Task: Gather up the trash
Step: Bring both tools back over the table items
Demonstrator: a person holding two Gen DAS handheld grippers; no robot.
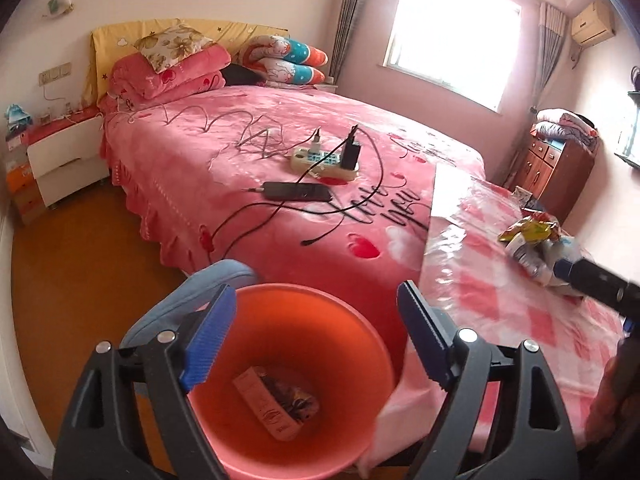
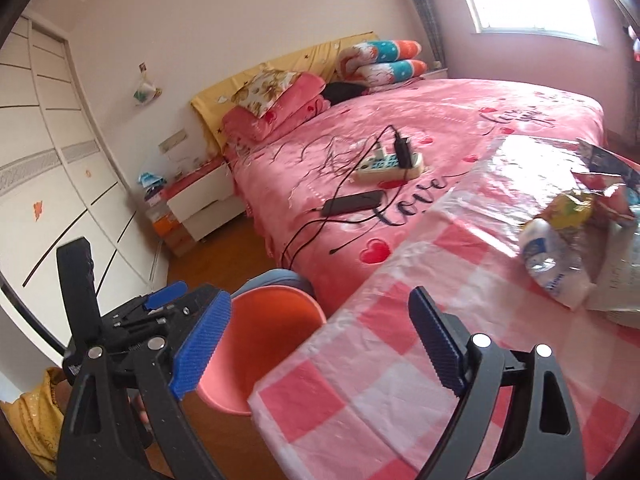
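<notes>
My left gripper [image 1: 316, 334] hangs open above an orange-pink bin [image 1: 360, 340], with nothing between its blue pads. A small carton and a dark wrapper [image 1: 276, 404] lie at the bin's bottom. On the table with the pink checked cloth [image 1: 500, 312] sits a trash pile [image 1: 528, 240]: a crumpled plastic bottle and a yellow wrapper. My right gripper [image 2: 320, 340] is open and empty over the table's near corner. The trash pile [image 2: 560, 256] lies ahead of it to the right, and the bin [image 2: 276, 320] stands on the floor to its left.
A bed with a pink cover [image 1: 240, 152] fills the middle and carries a power strip [image 1: 324, 160], a phone [image 1: 298, 192] and loose cables. A white nightstand [image 1: 68, 160] stands at the left and a wooden cabinet [image 1: 548, 168] at the right. The floor is wood.
</notes>
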